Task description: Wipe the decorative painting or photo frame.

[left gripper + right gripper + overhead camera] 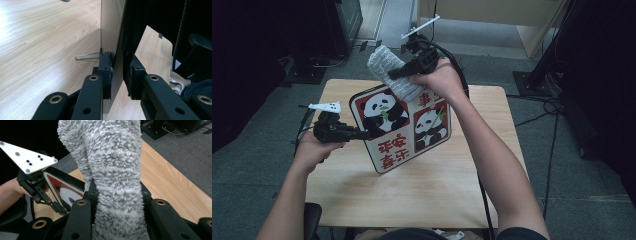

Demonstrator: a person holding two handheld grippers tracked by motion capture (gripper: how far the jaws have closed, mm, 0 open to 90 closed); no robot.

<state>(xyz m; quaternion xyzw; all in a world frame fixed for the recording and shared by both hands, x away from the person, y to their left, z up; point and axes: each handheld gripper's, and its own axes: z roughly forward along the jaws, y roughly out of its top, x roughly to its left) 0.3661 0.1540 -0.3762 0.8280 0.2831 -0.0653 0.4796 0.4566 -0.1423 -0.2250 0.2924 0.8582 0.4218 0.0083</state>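
A square board (pixel 402 125) printed with pandas and red characters stands tilted on its lower corner on the wooden table (pixel 437 185). My left gripper (pixel 364 134) is shut on the board's left edge; in the left gripper view its jaws (pixel 120 72) pinch the thin board (pixel 112 32) from both sides, and a wire loop (pixel 87 56) sticks out of the board's back. My right gripper (pixel 394 74) is shut on a grey fluffy cloth (pixel 387 62), which lies against the board's top edge. In the right gripper view the cloth (pixel 115 170) rises between the jaws, with the board (pixel 65 190) behind.
Grey carpet surrounds the small table. Black stands and cables sit on the floor at the far left and right (pixel 537 75). A black chair (pixel 200 42) is at the person's side of the table.
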